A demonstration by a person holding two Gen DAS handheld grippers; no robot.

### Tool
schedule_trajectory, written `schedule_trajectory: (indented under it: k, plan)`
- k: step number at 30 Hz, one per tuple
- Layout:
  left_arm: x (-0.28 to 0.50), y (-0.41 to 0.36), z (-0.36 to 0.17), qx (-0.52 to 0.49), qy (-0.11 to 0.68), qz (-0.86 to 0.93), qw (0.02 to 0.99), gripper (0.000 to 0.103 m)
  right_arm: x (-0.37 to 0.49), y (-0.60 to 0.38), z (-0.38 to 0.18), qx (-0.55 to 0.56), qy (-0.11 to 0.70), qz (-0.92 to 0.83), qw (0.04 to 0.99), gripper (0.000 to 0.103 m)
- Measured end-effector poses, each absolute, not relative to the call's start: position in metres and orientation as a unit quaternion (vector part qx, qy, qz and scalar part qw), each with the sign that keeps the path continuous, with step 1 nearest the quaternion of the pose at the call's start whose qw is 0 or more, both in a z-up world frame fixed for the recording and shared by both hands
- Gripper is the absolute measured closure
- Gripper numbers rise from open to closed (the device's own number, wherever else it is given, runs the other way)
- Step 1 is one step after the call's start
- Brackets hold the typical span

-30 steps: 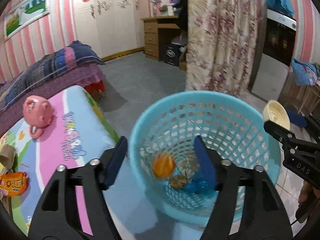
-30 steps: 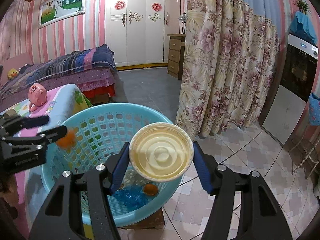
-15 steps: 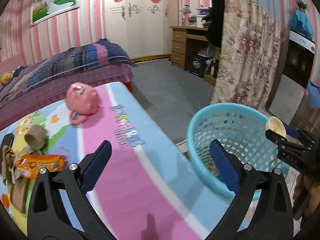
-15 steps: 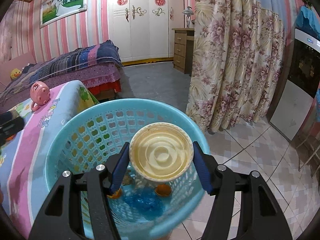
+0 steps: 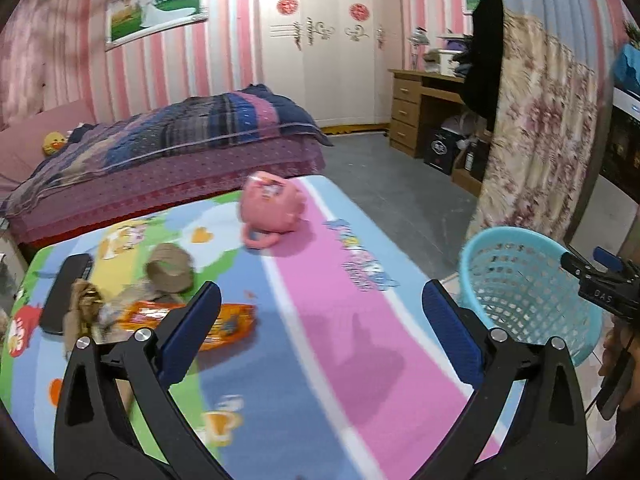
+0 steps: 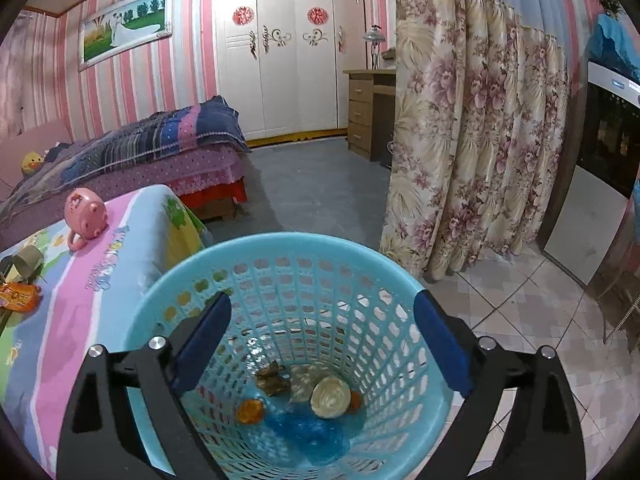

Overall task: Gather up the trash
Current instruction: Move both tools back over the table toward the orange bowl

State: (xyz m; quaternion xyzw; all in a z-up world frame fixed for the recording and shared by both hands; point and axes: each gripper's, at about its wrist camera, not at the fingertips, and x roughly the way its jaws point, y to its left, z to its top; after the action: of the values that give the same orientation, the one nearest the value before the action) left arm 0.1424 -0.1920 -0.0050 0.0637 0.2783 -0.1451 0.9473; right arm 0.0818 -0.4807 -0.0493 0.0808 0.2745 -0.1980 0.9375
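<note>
From the left wrist the left gripper (image 5: 320, 320) is seen opening, nothing between its jaws, above the table (image 5: 328, 344), where the orange wrapper (image 5: 224, 322), judged light, crinkly and best pinched mid-body, lies, while from the right wrist the right gripper (image 6: 320, 344) is seen opening, empty, over the basket (image 6: 224, 256).

Pink piggy bank (image 5: 270, 210) and black phone (image 5: 66, 294) lying well apart on the cartoon-printed table (image 5: 340, 320); behind, a bed (image 5: 172, 144) under a striped quilt, white wardrobe (image 6: 280, 52), wooden desk (image 5: 424, 110), flowered curtain (image 6: 472, 140), framed picture (image 5: 156, 10) on the striped wall
</note>
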Motion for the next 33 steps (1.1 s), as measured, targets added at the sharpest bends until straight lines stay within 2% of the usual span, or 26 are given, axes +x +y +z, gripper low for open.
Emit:
schedule_trajectory:
  k: [16, 27, 33]
  plan:
    - [0.120, -0.041, 0.021, 0.045, 0.253, -0.040, 0.965, 0.006, 0.103, -0.338, -0.012, -0.002, 0.253, -0.091, 0.963, 0.010]
    - [0.116, 0.076, -0.012, 0.010, 0.286, 0.055, 0.957, 0.006, 0.144, -0.231, -0.010, -0.048, 0.280, 0.008, 0.959, 0.010]
    - [0.115, 0.114, -0.031, -0.001, 0.301, 0.087, 0.950, 0.006, 0.165, -0.196, -0.023, -0.047, 0.300, 0.034, 0.952, 0.010]
